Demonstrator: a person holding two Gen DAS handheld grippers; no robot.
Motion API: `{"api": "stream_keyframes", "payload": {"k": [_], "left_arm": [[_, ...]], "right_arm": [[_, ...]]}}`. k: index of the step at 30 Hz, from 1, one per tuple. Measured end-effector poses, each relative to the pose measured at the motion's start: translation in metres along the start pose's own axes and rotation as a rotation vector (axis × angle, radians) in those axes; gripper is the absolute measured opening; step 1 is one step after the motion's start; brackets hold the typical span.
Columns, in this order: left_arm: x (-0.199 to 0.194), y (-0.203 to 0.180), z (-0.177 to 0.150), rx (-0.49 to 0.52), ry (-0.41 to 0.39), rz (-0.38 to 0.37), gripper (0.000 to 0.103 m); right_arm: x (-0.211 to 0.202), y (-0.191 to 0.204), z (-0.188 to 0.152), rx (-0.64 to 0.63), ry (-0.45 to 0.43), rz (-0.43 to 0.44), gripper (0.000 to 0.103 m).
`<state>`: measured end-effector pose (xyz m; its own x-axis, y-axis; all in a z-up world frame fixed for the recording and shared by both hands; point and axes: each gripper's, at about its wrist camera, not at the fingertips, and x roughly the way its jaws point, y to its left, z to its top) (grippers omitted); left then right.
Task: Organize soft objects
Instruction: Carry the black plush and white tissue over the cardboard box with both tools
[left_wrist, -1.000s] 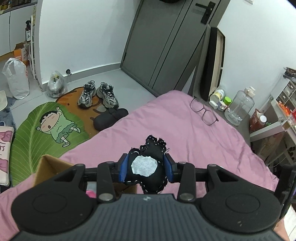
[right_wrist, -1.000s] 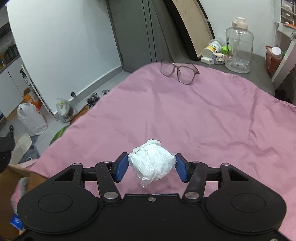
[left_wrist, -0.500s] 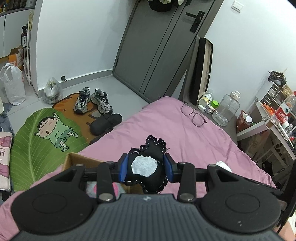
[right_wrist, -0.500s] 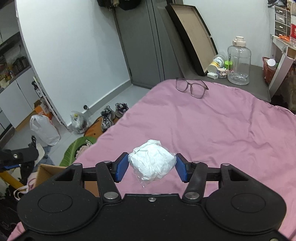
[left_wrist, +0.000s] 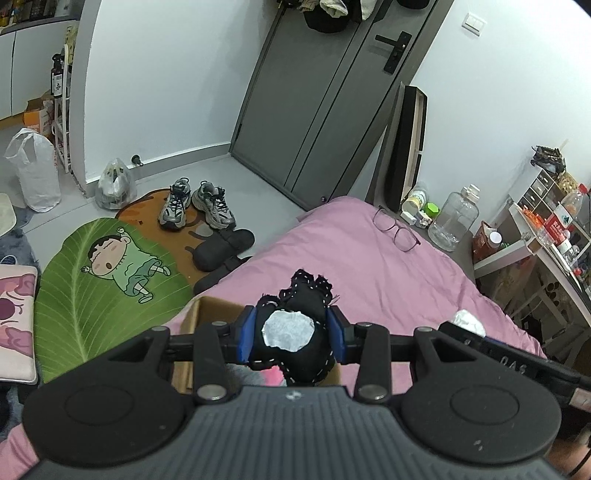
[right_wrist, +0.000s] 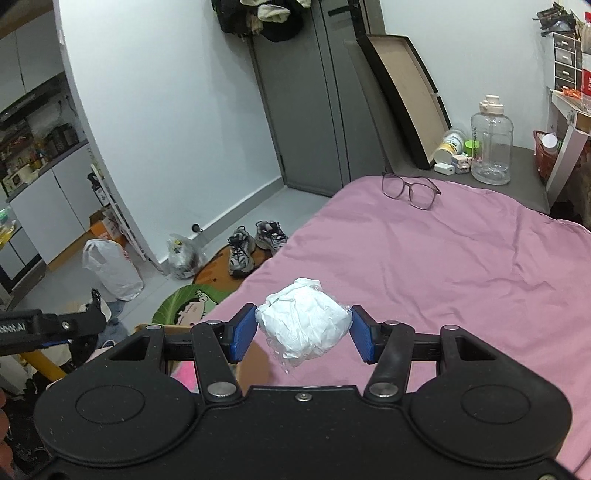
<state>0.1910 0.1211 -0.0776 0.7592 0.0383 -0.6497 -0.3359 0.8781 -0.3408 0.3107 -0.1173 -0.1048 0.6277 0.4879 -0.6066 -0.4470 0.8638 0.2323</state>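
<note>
Left wrist view gives us the black stuffed toy (left_wrist: 295, 332), a lumpy fabric shape with white running stitches along its seams and a rough oval white patch on its front. We see it pinched between the blue pads of the left gripper (left_wrist: 291, 334), held above the open cardboard box (left_wrist: 207, 314), where something pink and fluffy shows under the toy. The box sits at the near edge of the pink bedsheet (left_wrist: 369, 266), which is smooth, soft and lightly creased.

Right wrist view gives us the white wad (right_wrist: 303, 323), a crumpled, papery ball wrapped in thin clear film, with a loose flap of film hanging below. The right gripper (right_wrist: 303, 332) holds it at a fairly wide spread, both blue pads touching its sides, above the sheet near the bed's edge.

Only the left view shows the whole leaf-shaped cartoon mat (left_wrist: 110, 273) and the dark slippers (left_wrist: 221, 247) on the floor. Only the right view shows the left tool's black arm from the side and the kitchen shelves beyond the white wall. Both views show the thin-framed glasses (right_wrist: 410, 190) lying on the far part of the sheet, and the grey sneakers (right_wrist: 255, 245).
</note>
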Motion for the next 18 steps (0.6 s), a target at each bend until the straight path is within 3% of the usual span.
{"api": "stream_keyframes", "payload": {"k": [11,18], "left_arm": [[-0.022,0.023,-0.005,0.08,0.015,-0.001,0.04],[-0.023,0.033,-0.017,0.155,0.086,0.001,0.04]], "right_arm": [[-0.022,0.021,-0.012,-0.005,-0.02,0.023,0.054],[-0.028,0.038,-0.019,-0.021,-0.012,0.072,0.054]]}}
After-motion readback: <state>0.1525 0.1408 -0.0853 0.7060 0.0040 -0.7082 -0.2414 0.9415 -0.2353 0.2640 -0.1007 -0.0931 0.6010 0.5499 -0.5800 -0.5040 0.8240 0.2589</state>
